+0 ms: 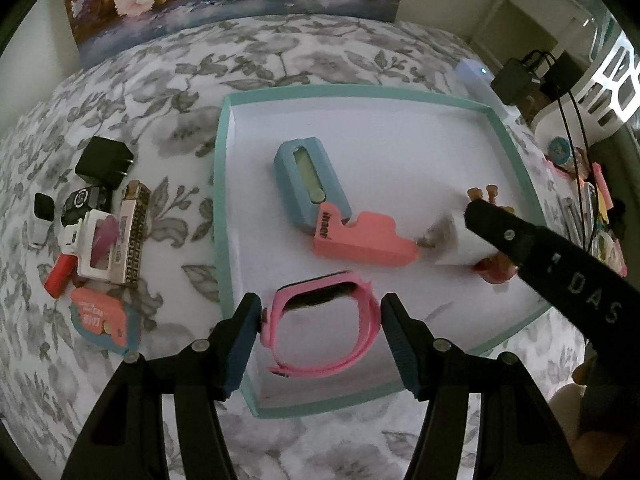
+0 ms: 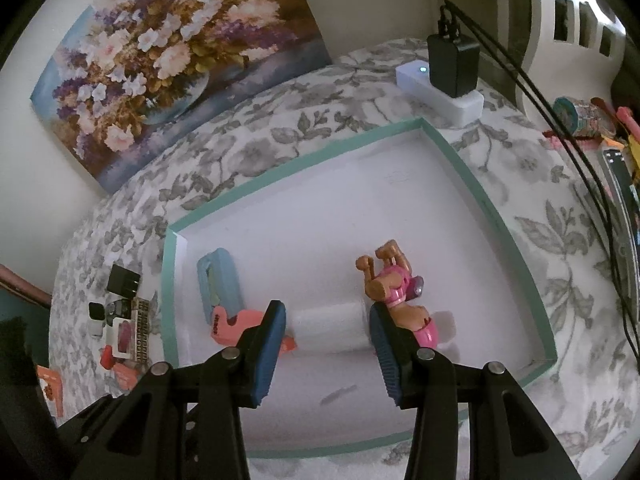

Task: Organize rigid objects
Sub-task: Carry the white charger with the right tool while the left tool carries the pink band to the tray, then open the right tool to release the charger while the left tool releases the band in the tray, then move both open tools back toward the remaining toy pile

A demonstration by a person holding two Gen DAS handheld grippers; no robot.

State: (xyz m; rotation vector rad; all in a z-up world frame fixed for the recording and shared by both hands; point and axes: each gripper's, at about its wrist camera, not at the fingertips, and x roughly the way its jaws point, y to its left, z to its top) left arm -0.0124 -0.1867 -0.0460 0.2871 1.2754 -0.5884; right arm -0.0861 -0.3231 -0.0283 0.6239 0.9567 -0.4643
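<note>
A white tray with a teal rim [image 1: 222, 184] [image 2: 472, 178] lies on a floral cloth. My left gripper [image 1: 320, 320] has its jaws around a pink watch band [image 1: 324, 334] at the tray's near edge; the pads touch its sides. A blue and pink device [image 1: 320, 204] [image 2: 224, 292] lies in the tray's middle. My right gripper [image 2: 328, 326] holds a white cylinder [image 2: 330, 326] between its pads, low over the tray. A pink and tan toy dog [image 2: 396, 292] lies just right of it, partly hidden in the left wrist view [image 1: 494, 270].
A pile of small items lies left of the tray: a black plug [image 1: 104, 162], a harmonica [image 1: 134, 232], a red and white piece [image 1: 80, 252], a pink tape measure [image 1: 100, 324]. A white power strip with black adapter [image 2: 452, 68] sits behind the tray. Clutter lines the right side.
</note>
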